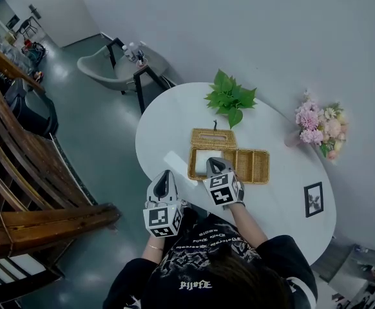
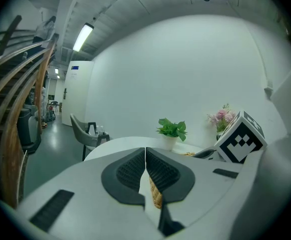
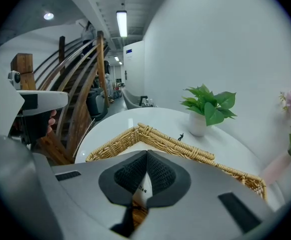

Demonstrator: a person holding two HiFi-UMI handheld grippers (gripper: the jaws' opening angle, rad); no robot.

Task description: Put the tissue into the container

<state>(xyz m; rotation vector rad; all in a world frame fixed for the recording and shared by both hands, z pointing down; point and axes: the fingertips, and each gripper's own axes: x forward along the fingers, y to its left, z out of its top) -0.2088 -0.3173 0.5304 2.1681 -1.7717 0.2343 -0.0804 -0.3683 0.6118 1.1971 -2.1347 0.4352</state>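
The tissue (image 1: pixel 207 156) is laid in the basket (image 1: pixel 255 166), 12 o'clock from the right gripper (image 1: pixel 215 165). It and the left gripper (image 1: pixel 166 176) are closed, empty. Nothing seems left.

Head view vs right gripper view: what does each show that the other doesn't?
Head view only: the picture frame on the table, and the right gripper seen from outside. Right gripper view only: the ceiling light and the print on the tissue. Both: basket, plant, flowers, staircase, left gripper.
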